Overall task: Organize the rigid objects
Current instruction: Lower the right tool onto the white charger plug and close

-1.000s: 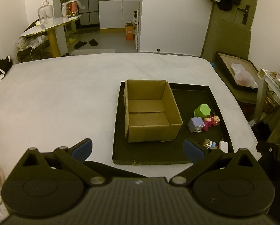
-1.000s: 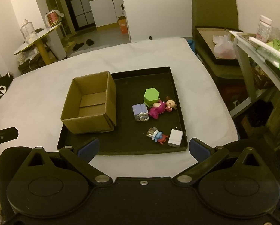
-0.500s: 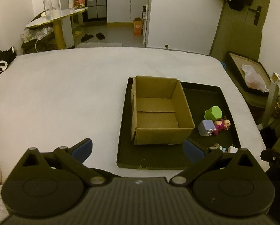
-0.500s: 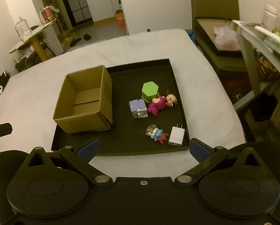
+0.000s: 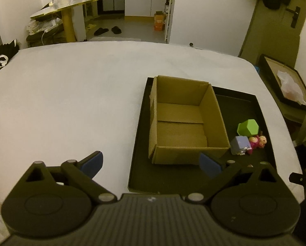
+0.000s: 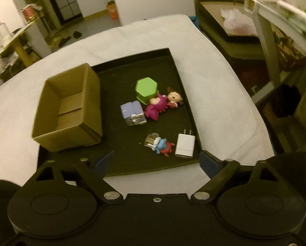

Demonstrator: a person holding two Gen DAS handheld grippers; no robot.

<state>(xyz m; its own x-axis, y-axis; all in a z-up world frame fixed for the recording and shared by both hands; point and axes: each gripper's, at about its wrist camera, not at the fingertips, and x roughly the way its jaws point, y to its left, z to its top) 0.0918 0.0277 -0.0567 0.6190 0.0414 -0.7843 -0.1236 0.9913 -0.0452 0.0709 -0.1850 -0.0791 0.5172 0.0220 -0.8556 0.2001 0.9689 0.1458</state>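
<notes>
An open cardboard box (image 5: 185,121) (image 6: 68,110), empty inside, stands at the left of a black tray (image 5: 140,164) (image 6: 132,157). To its right lie a green hexagonal box (image 6: 146,90) (image 5: 248,127), a purple cube (image 6: 133,114) (image 5: 240,144) and a pink doll (image 6: 163,104) (image 5: 257,141). Closer to me are a small blue-and-red figure (image 6: 159,146) and a white charger (image 6: 184,148). My right gripper (image 6: 157,163) hovers over the tray's near edge, its jaws closing with nothing between them. My left gripper (image 5: 150,164) is open and empty before the cardboard box.
The tray lies on a broad white cloth surface (image 5: 70,102). To the right stand a metal-legged side table (image 6: 265,30) and a low tray holding a plastic bag (image 6: 235,22). Far left is a round yellow table (image 5: 66,14). The cloth falls away beyond the tray's right side.
Both grippers have sunk and come nearer the tray, so the box and toys look larger. The right gripper's jaws now stand narrower than before. The left jaws keep their width.
</notes>
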